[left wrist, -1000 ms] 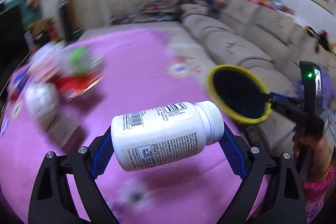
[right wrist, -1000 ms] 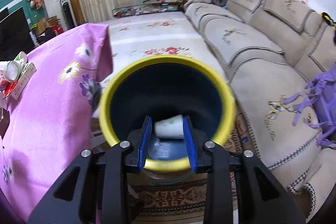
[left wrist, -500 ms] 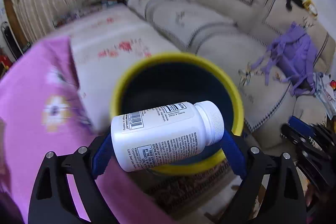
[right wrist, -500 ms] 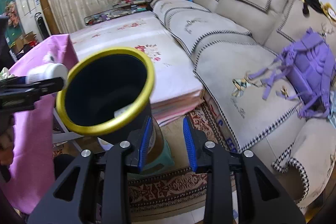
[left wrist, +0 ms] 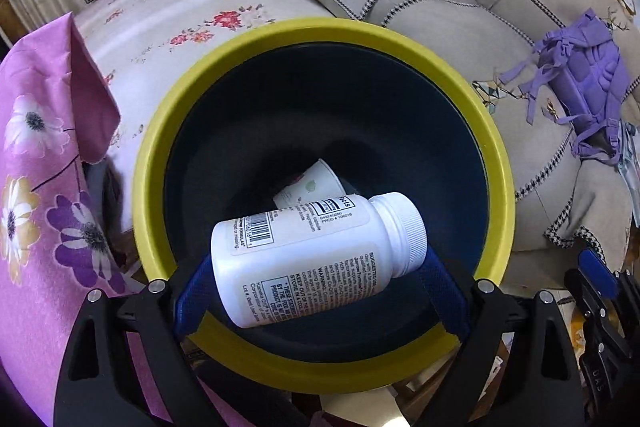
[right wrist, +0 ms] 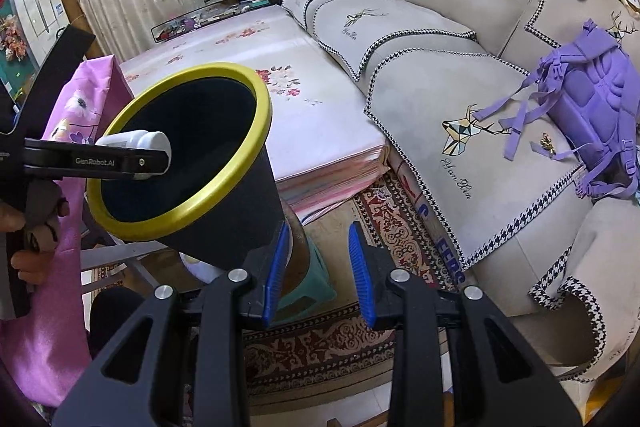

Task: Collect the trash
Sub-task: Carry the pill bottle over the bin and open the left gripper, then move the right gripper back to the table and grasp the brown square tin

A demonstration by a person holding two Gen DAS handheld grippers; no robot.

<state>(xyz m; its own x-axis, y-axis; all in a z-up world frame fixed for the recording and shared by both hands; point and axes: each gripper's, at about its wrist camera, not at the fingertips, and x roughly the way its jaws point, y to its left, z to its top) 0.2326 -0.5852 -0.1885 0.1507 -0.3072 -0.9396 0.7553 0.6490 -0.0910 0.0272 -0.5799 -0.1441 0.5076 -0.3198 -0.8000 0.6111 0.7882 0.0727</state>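
1. Left claw (left wrist: 320, 283): clamped on a white pill bottle (left wrist: 316, 259), one blue pad at the bottle's base, the other at its capped end. The bottle lies sideways, cap to the right.
2. White pill bottle: held directly over the open mouth of the trash bin (left wrist: 320, 39), not inside it.
3. Trash bin: dark body, yellow rim, standing beside the bench draped in a pink flowered cloth (left wrist: 36, 187). A white paper cup (left wrist: 316, 183) lies at its bottom.
4. Right claw (right wrist: 318, 267): jaws narrowly parted, nothing between the pads; it hangs off to the bin's right, above a patterned rug (right wrist: 332, 343).
5. Surroundings: beige sofa (right wrist: 420, 67) with a purple backpack (right wrist: 592, 99) on the seat; a low floral-covered bed (right wrist: 280, 67) behind the bin.
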